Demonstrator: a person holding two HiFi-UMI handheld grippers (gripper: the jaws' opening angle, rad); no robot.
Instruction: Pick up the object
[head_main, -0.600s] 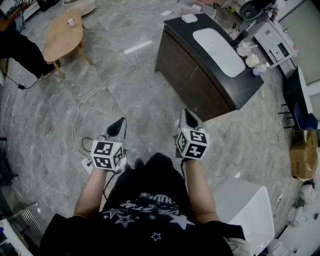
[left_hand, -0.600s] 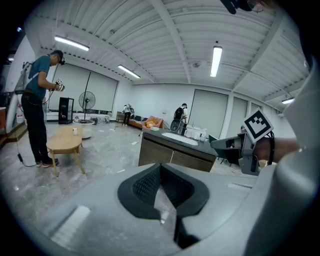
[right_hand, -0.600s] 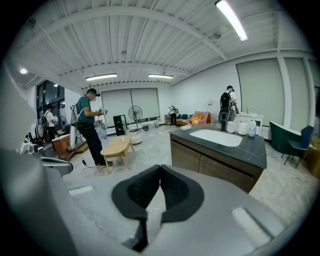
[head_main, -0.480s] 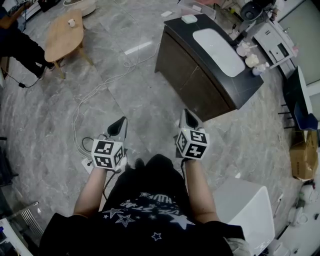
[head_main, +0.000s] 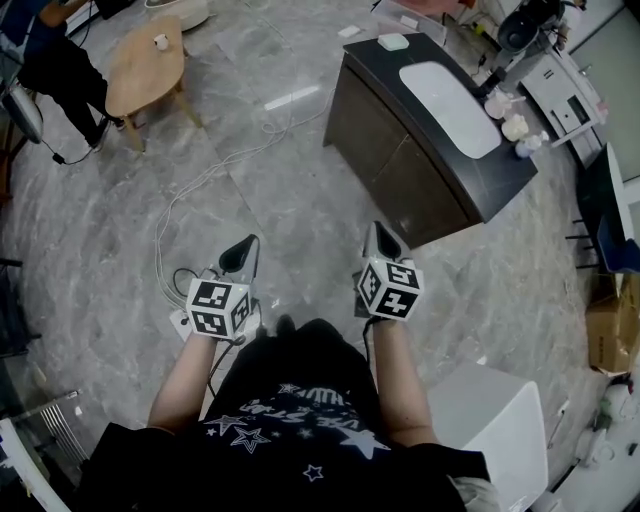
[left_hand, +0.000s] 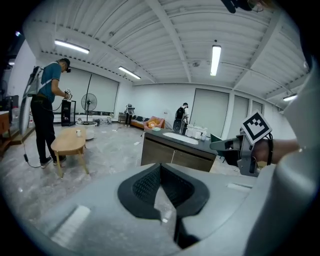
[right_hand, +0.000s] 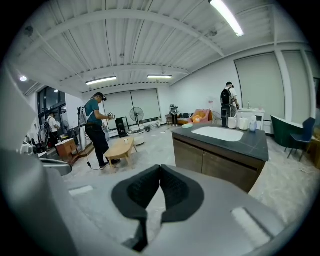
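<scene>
Over the grey stone floor (head_main: 300, 205), with a wooden table (head_main: 140, 65) at its far left, the left gripper (head_main: 243, 250) and right gripper (head_main: 379, 236) are held with jaws pressed together on nothing before a dark sink counter (head_main: 395, 165), and which thing is to be picked up cannot be told.

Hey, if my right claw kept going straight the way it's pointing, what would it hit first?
Probably nothing nearby: the right claw points over open floor just left of the dark counter, whose corner it might clip.
</scene>
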